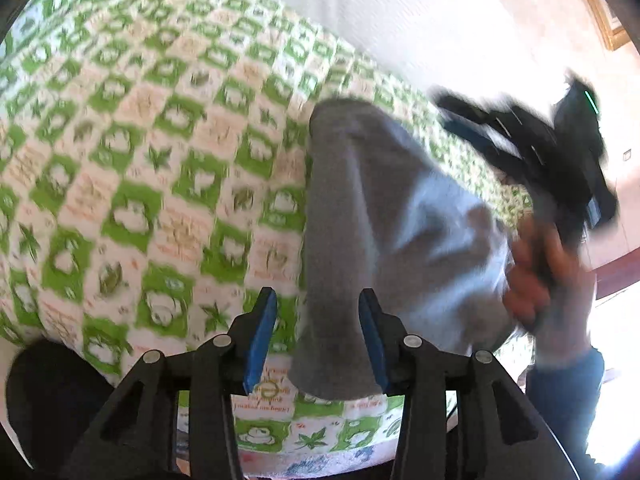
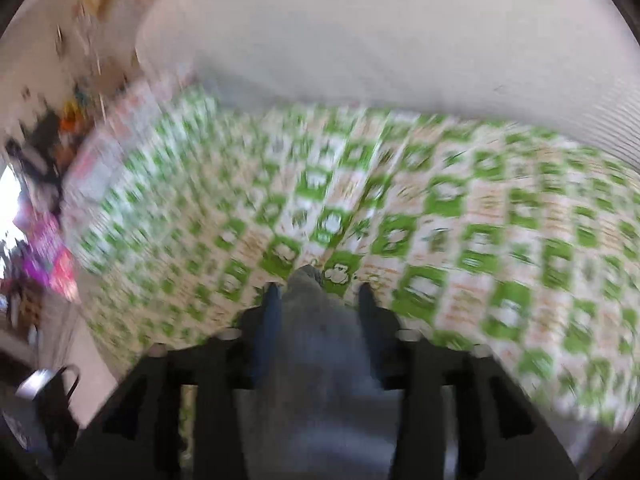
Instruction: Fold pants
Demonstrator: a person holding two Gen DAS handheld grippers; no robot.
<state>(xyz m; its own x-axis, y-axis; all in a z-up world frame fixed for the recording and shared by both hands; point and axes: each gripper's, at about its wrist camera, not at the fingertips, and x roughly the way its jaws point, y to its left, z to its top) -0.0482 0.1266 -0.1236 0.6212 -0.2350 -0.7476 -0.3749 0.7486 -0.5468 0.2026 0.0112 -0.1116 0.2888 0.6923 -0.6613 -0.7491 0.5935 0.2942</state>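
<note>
Pants [image 1: 384, 220] lie on the bedspread [image 1: 140, 160], wall [image 1: 400, 12] behind.

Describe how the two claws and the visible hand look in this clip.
Left claw: black angular plastic linkage, silver rivets, flat blue finger pads. Right claw matches it; from the left wrist view its body is black with a small green light. The bare hand meets a dark blue sleeve.

Pants [image 1: 384, 216] matt grey cloth; bedsheet [image 1: 160, 160] printed fabric; gripper pads [image 1: 260, 340] blue rubbery.

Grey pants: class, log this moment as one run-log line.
grey pants: on green-patterned cloth | left gripper: open, straddling pants edge | right gripper: open, fabric between fingers
</note>
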